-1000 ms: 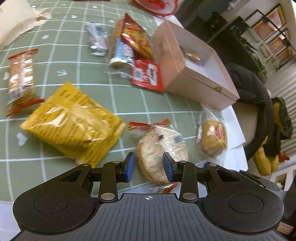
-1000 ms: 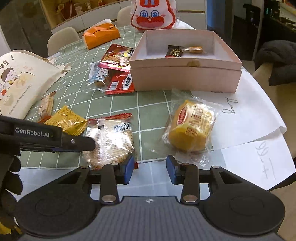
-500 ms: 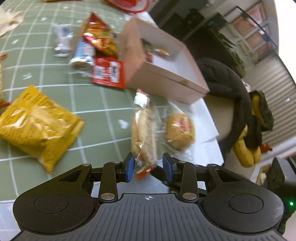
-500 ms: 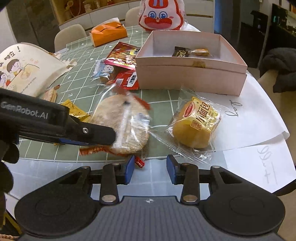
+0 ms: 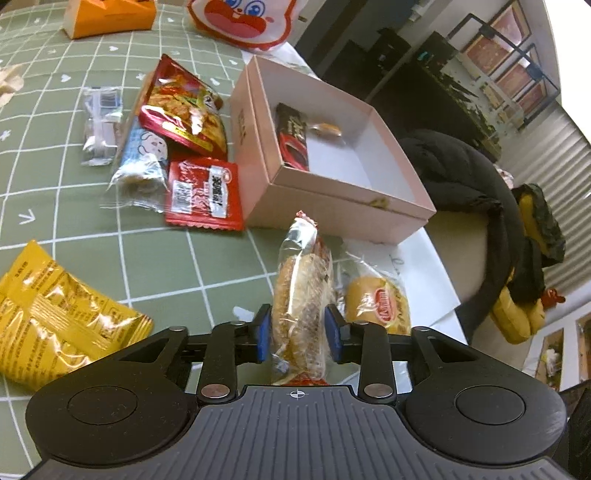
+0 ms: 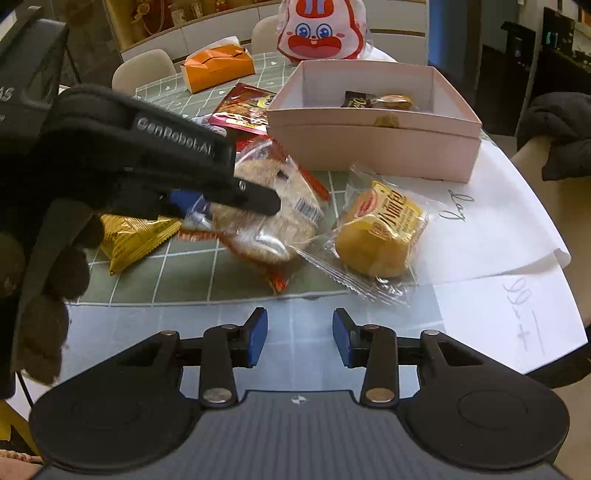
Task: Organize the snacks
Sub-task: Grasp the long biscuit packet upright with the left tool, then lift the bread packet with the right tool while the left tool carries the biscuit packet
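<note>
Lifted off the green cloth since a second ago, the round cracker pack now stands on edge in the left gripper, whose blue pads are clamped on its two flat faces; earlier it lay flat in front of that gripper. From the right wrist view the same pack hangs tilted above the cloth, pinched by the left gripper, with its red crimped end pointing down. At about 3 o'clock from the pack, just beside it, a wrapped yellow bun lies partly on white paper. At 12 o'clock beyond both stands the pink box, open, with a dark chocolate bar and a small gold-wrapped sweet inside, against its far end. At 10 o'clock from the pack, touching the box's left wall, lies a red sachet, with a blue-and-clear packet, a red chip bag and a small clear packet clustered farther out. A yellow bag lies at 9 o'clock, well apart. An orange tissue box and a rabbit-face bag sit at the far edge. The right gripper hovers over the near table edge, fingers apart, holding nothing.
</note>
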The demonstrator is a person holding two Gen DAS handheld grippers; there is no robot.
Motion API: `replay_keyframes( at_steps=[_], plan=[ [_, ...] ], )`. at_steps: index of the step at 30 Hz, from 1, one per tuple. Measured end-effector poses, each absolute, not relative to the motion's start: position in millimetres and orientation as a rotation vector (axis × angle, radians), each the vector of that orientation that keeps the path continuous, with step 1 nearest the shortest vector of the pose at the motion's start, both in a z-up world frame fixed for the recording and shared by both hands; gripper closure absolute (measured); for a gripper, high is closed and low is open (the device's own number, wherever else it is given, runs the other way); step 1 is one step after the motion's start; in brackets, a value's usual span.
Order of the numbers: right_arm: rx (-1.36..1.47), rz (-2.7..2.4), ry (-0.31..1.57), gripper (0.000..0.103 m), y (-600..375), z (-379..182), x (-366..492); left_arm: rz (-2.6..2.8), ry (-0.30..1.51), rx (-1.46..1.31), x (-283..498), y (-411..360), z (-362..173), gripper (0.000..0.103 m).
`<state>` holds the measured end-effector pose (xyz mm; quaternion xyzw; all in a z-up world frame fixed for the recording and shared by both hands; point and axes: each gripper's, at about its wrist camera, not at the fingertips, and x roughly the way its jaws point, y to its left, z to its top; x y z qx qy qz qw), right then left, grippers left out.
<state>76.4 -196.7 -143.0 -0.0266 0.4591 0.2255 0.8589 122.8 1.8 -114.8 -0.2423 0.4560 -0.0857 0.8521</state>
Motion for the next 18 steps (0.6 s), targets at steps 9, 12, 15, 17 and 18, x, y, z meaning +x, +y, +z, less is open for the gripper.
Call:
replay_keyframes(
  at_steps=[9, 12, 15, 17, 18],
  plan=[
    [-0.025, 0.4, 0.903, 0.041, -221.8, -120.1, 73.5, -0.158, 0.972, -0.432, 88.3, 10.8, -99.3, 0.08],
    [0.005, 0.376, 0.867, 0.037, -230.9, -112.5, 78.2, -0.116, 0.982, -0.373, 68.4, 15.8, -94.3, 0.08],
    [0.025, 0.356, 0.841, 0.033, -234.3, -109.0, 88.9, -0.112, 0.996, -0.358, 56.3, 19.0, -92.6, 0.08],
    [0.037, 0.328, 0.842, 0.032, -234.6, -109.8, 100.6, -0.109, 0.997, -0.36, 49.8, 18.8, -92.7, 0.08],
    [0.053, 0.311, 0.847, 0.032, -235.1, -111.3, 107.7, -0.109, 0.998, -0.361, 48.1, 17.5, -93.1, 0.08]
  ],
)
